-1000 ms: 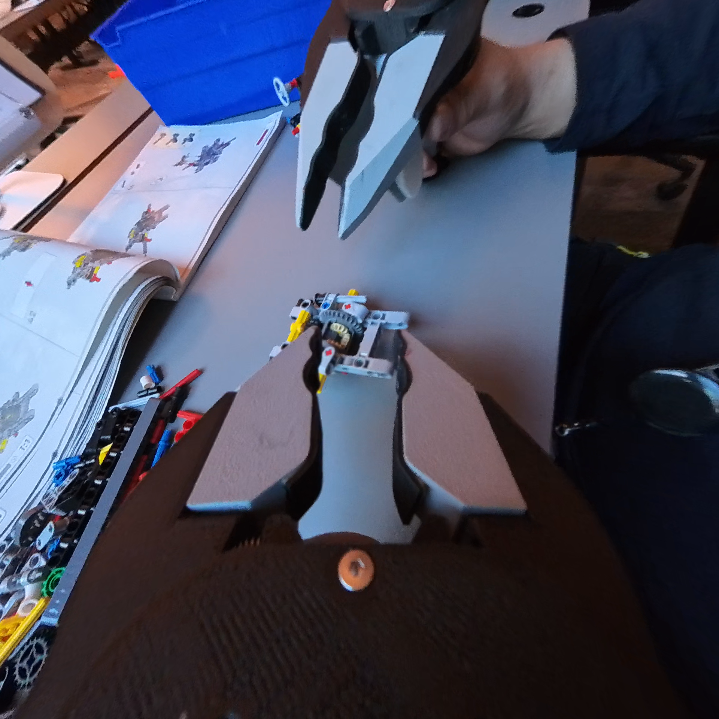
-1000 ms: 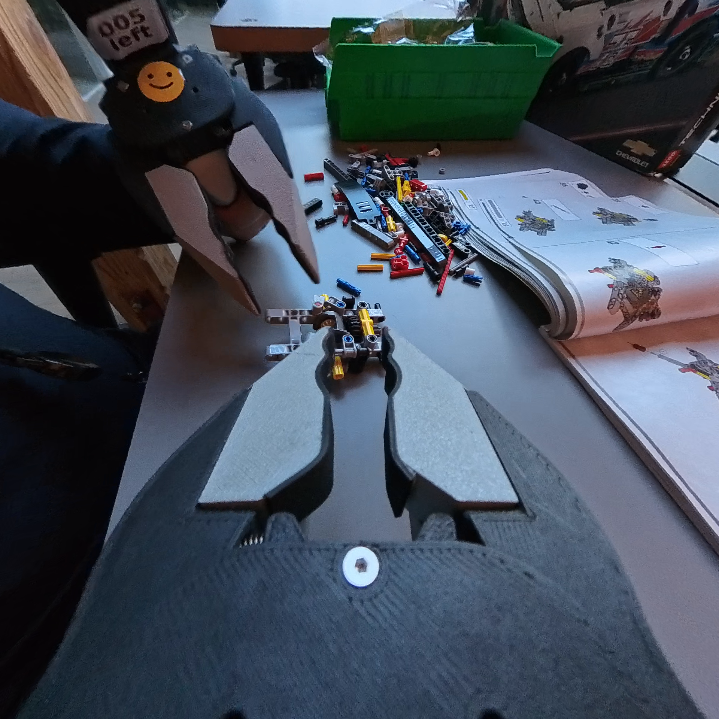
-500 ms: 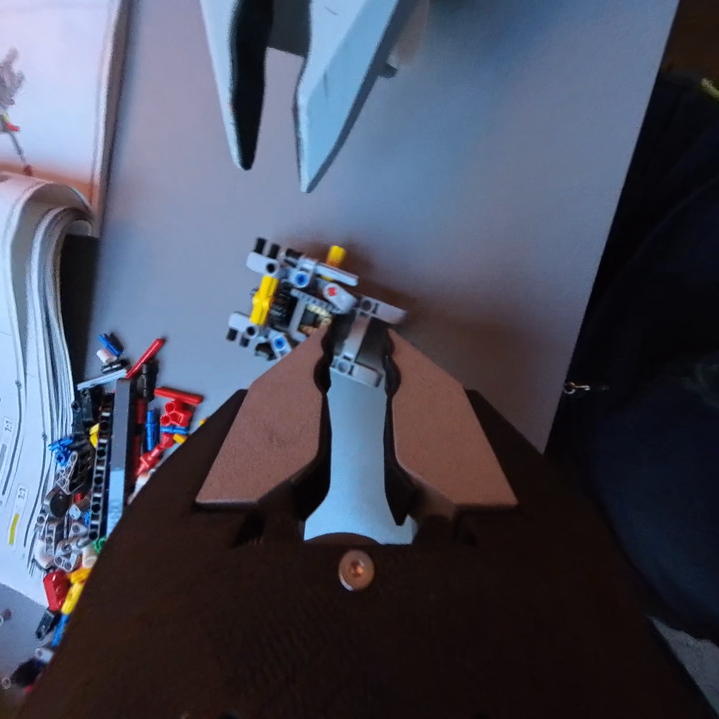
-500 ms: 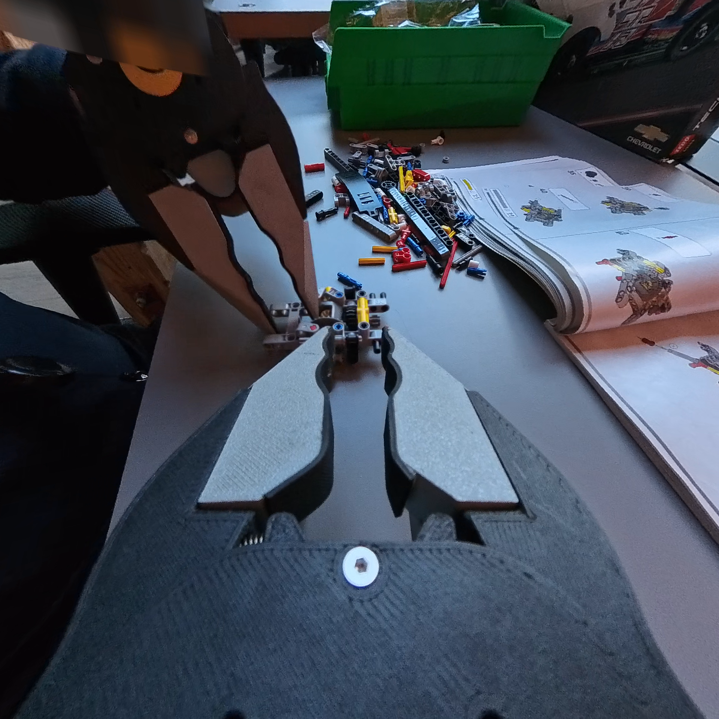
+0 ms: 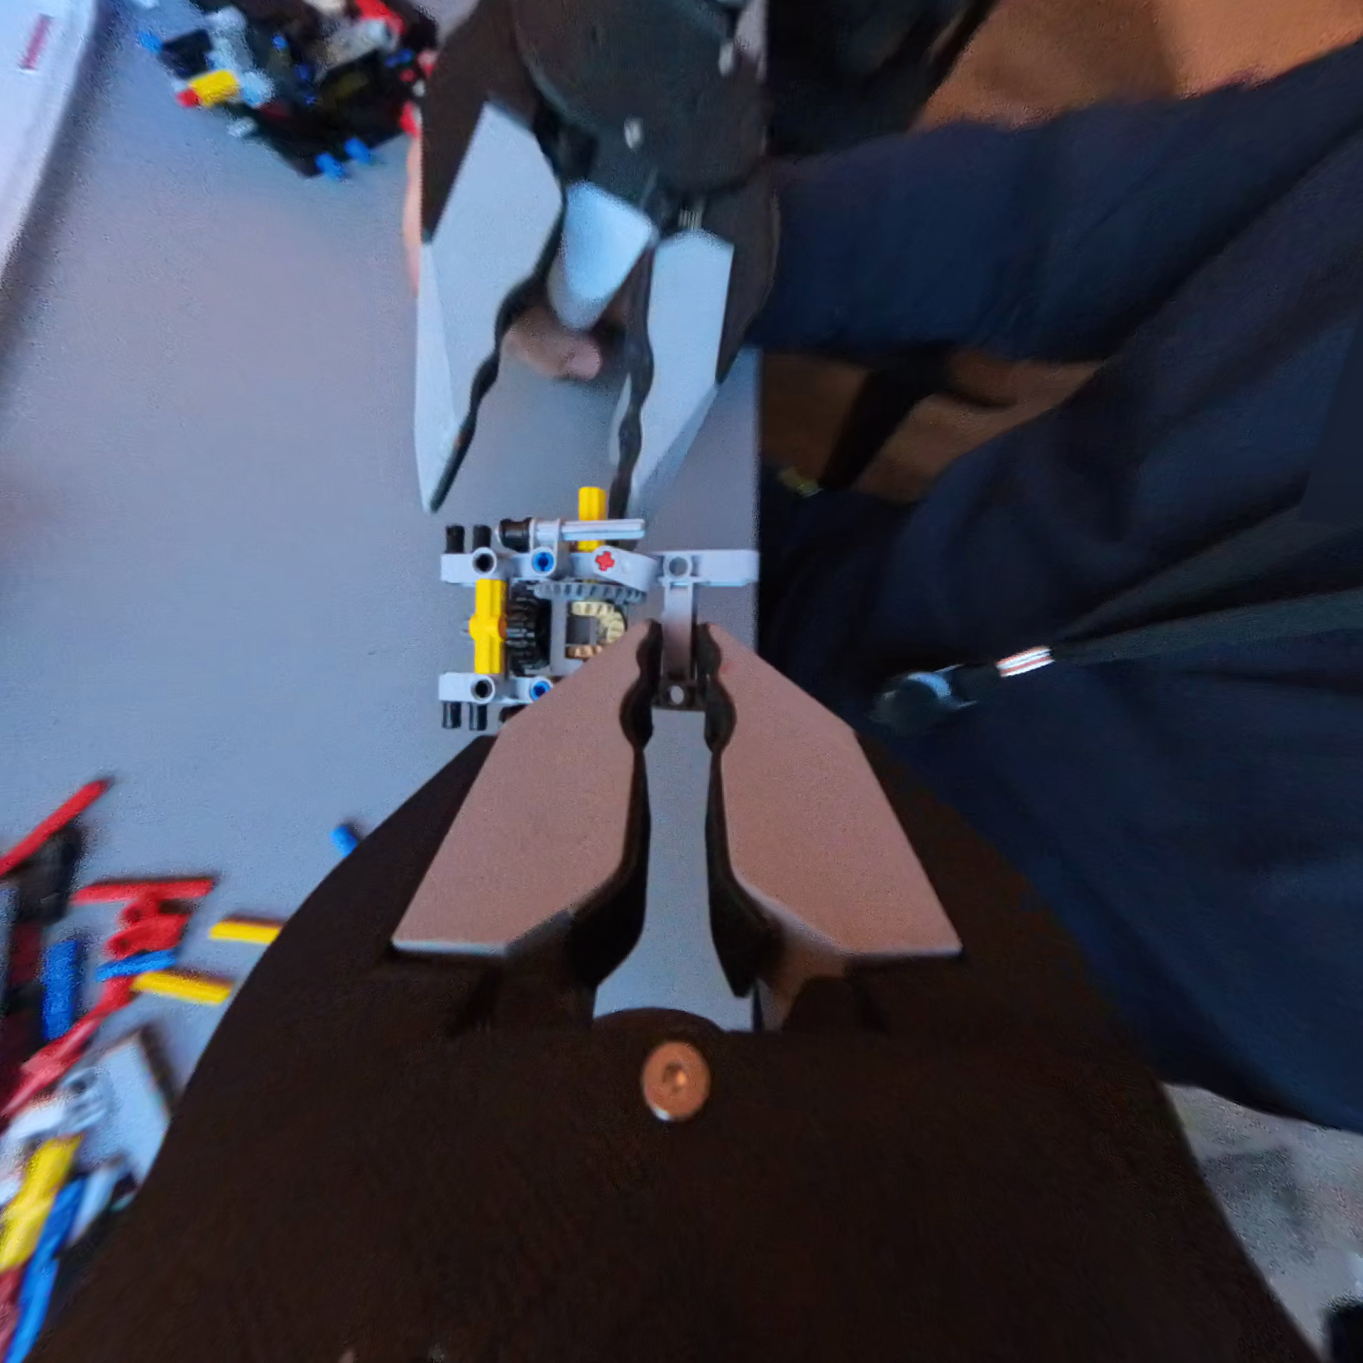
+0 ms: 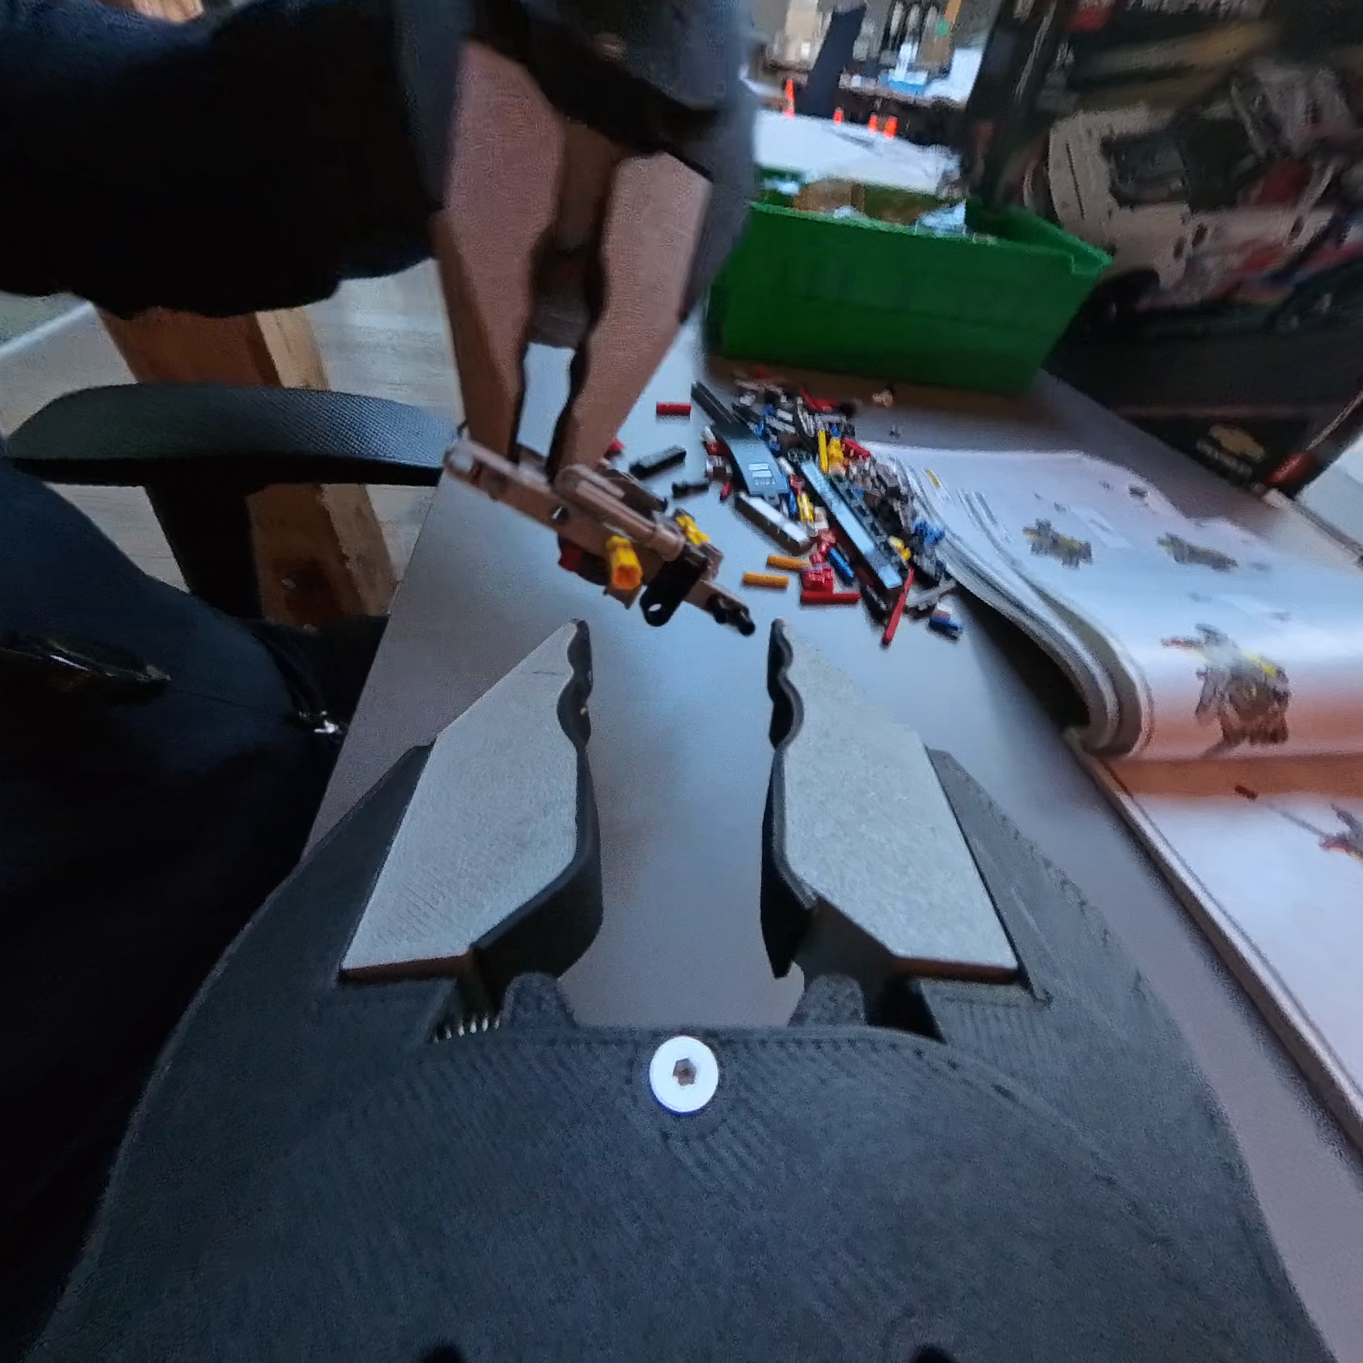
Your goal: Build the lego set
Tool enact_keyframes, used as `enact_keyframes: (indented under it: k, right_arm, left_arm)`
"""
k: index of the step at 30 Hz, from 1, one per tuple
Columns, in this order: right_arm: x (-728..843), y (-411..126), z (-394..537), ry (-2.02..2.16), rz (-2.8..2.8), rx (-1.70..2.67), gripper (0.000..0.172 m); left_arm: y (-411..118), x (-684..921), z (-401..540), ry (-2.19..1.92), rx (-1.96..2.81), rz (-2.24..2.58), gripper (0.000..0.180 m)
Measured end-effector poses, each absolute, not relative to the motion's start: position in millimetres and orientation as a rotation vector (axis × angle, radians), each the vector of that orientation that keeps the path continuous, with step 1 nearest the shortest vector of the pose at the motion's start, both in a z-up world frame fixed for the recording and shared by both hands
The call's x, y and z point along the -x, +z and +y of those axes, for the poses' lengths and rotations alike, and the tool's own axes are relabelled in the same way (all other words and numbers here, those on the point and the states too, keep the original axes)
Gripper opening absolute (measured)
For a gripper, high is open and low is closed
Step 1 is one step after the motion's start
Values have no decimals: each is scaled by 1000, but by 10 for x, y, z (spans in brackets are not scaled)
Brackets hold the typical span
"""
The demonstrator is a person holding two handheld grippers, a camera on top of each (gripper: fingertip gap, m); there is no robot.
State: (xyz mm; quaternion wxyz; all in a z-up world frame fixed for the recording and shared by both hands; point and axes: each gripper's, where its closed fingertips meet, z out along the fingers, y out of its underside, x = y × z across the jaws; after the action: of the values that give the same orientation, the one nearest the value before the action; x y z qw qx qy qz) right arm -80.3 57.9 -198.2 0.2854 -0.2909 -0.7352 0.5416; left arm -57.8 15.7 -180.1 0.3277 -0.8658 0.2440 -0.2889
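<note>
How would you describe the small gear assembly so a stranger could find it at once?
Start at the grey table, beside the open booklet. Above it, the left gripper holds up one built assembly. Unlike the loose parts pile, it is joined together, with gears and yellow pieces.

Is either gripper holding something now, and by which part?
The left gripper pinches the small grey-and-yellow brick gear assembly by its protruding grey beam. The right gripper holds nothing.

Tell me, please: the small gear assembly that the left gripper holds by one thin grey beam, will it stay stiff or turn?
The gear assembly is pinched at one beam, off-centre, so it may pivot. It looks light. Its pinned parts could shift if squeezed.
</note>
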Motion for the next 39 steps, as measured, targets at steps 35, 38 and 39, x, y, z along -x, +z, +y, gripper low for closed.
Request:
enact_keyframes:
  k: [35,38,39]
  right_arm:
    - [1030,-2276,958,1395,-1945,1319,0]
    - [877,-2079,826,1579,-1968,1135,14]
    - [792,-2054,783,1621,-2013,1093,19]
  left_arm:
    - [-2416,1001,445,-649,2210,38,46]
    - [-2431,981,332,-644,2232,40,47]
    - [-2434,956,279,-657,2240,40,47]
